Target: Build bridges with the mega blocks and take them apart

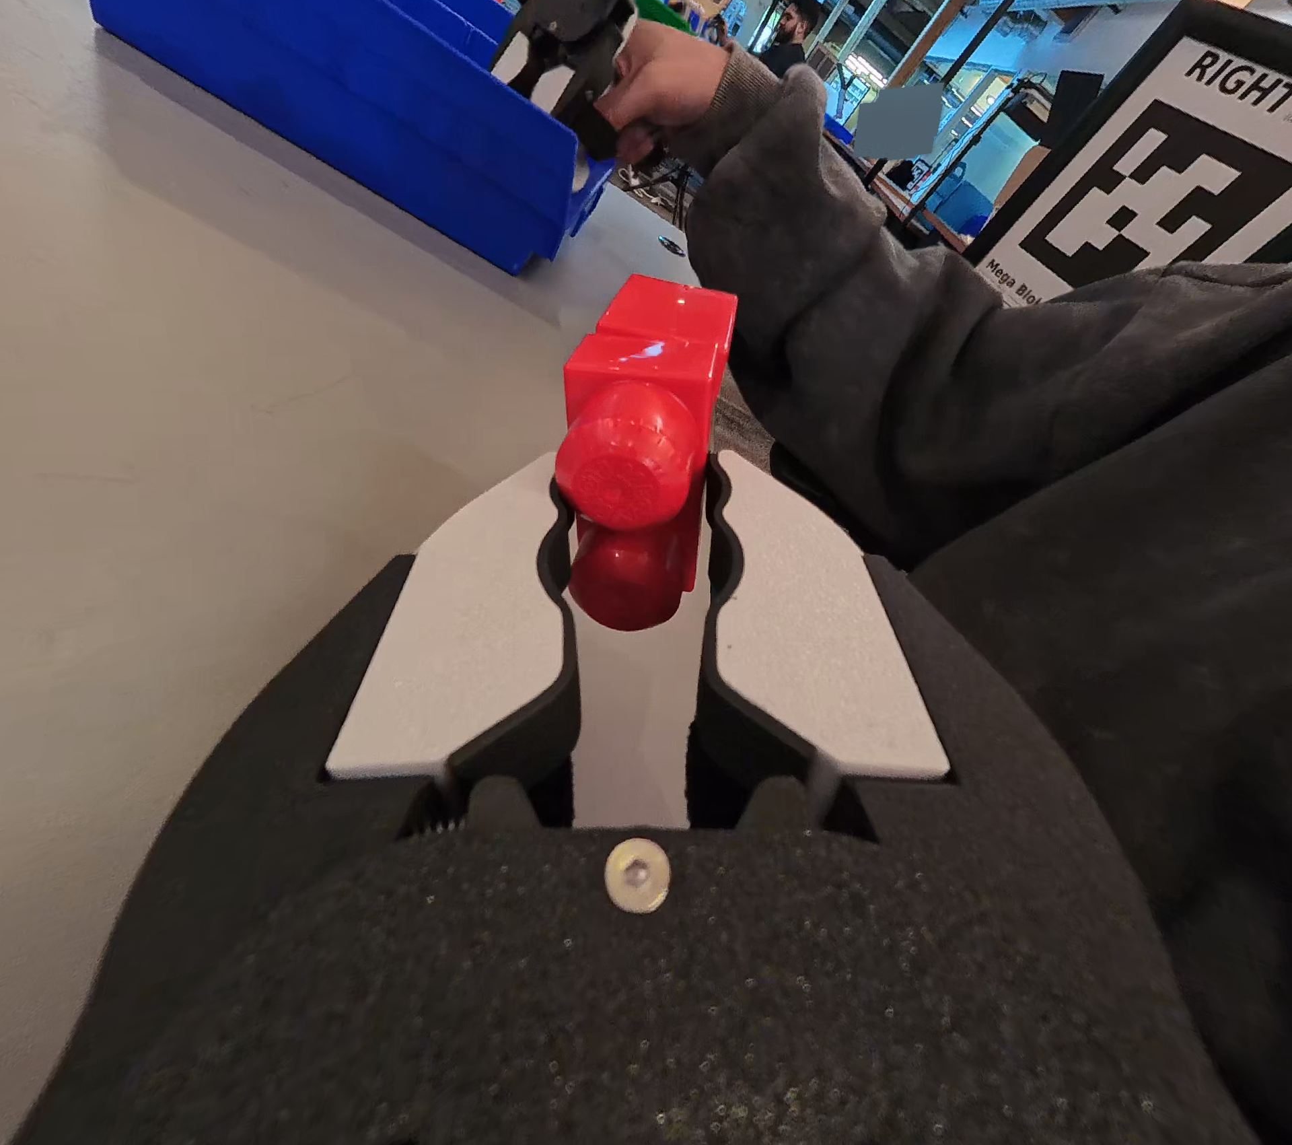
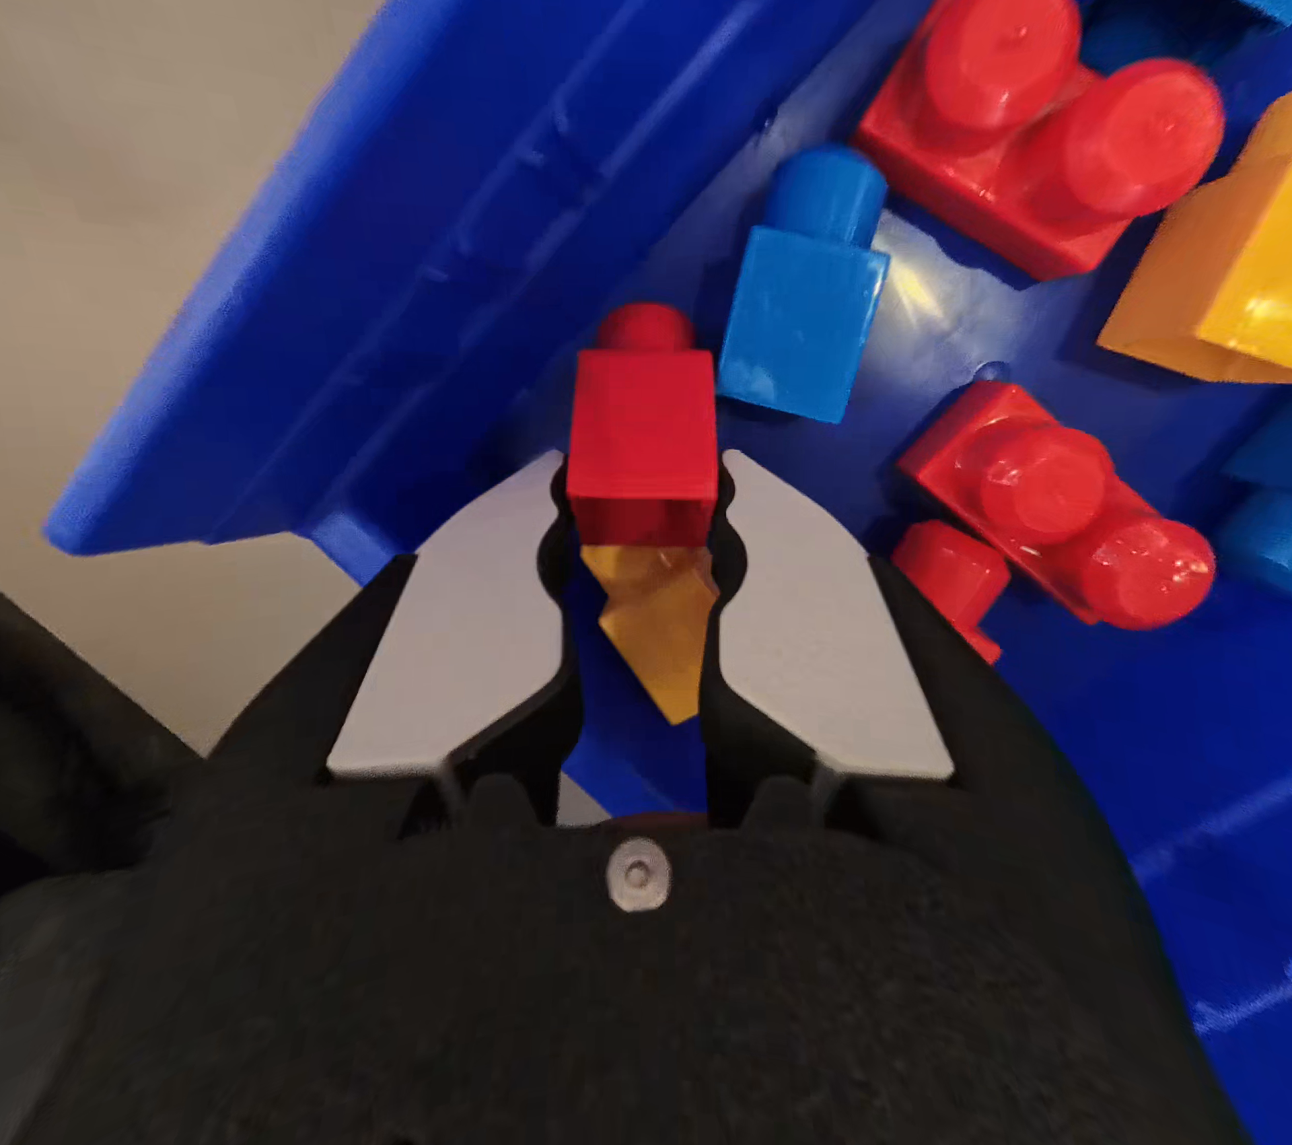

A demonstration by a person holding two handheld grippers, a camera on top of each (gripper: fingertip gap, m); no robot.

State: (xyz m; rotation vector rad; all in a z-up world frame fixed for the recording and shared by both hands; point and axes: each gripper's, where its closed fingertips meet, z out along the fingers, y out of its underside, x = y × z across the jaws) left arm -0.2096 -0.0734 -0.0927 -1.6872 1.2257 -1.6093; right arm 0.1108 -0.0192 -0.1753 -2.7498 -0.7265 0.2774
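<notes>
A: Nearest us is the left tool (image 1: pixel 637 503), its two tips pinched tight on a red two-stud block (image 1: pixel 647 447). Why hold it sideways, studs facing back toward the tool's body?

B: My guess is that it keeps the open underside turned away, ready to be pressed onto something. It hangs above the table (image 1: pixel 210 412), touching nothing but the tips.

A: And the right tool (image 2: pixel 642 496)?

B: Closed narrow around a red single-stud block (image 2: pixel 642 433), stud pointing forward, hollow base toward the tool. It hovers inside the blue bin (image 2: pixel 419 167), so this looks like a pick for a bridge pier.

A: What sits around it?

B: Just beyond the tips to the right, a blue single block (image 2: pixel 800 307). Farther right, two red doubles (image 2: pixel 1035 125) (image 2: pixel 1056 503). A yellow piece (image 2: pixel 654 615) lies below, seen between the fingers.

A: Why grip the sides instead of the stud?

B: Probably because flat faces give steadier purchase and leave both the stud and socket free for joining.
</notes>
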